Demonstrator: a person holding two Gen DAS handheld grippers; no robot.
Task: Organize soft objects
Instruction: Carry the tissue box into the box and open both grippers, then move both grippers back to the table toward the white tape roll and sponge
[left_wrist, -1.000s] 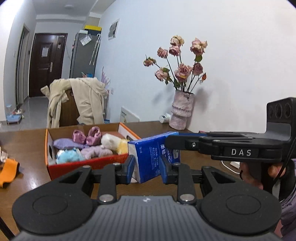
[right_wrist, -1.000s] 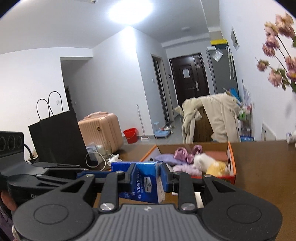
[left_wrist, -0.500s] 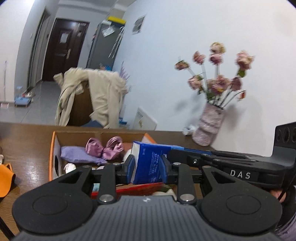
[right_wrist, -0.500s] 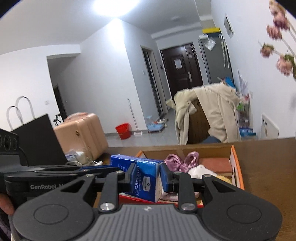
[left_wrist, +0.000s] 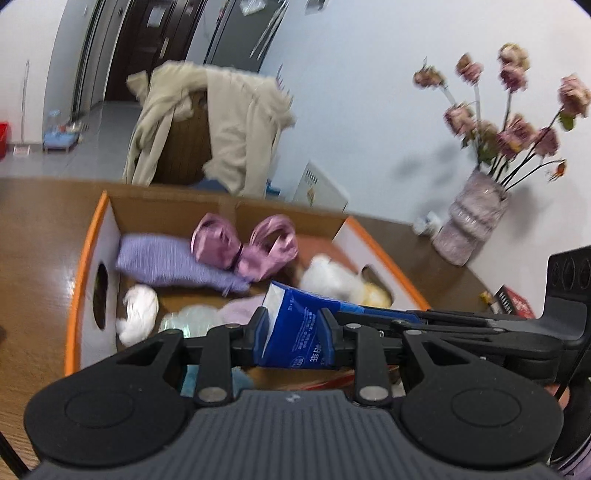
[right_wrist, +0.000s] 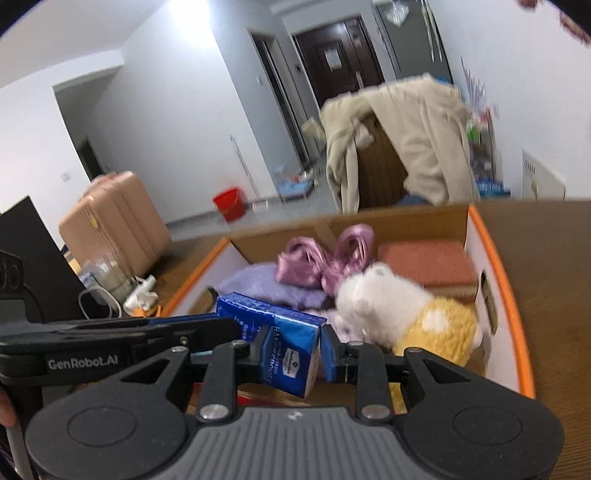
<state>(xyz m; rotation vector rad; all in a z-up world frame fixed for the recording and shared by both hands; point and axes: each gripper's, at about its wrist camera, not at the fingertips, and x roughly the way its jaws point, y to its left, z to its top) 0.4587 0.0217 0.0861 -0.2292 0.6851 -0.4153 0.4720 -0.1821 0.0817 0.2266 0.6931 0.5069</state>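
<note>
Both grippers clamp the same blue tissue pack (left_wrist: 299, 334), left gripper (left_wrist: 293, 338) on one end, right gripper (right_wrist: 291, 354) on the other w/ its jaws just opening slightly, pads still on the pack; pack hangs over the near part of the orange-edged cardboard box (left_wrist: 79, 295). Box's near wall is hidden behind gripper bodies. Inside: blurred white/yellow plush (right_wrist: 406, 314), pink bow (left_wrist: 245, 245), lilac cloth (left_wrist: 166, 262); farther back, beige coat (right_wrist: 402, 136), motion-smeared.
</note>
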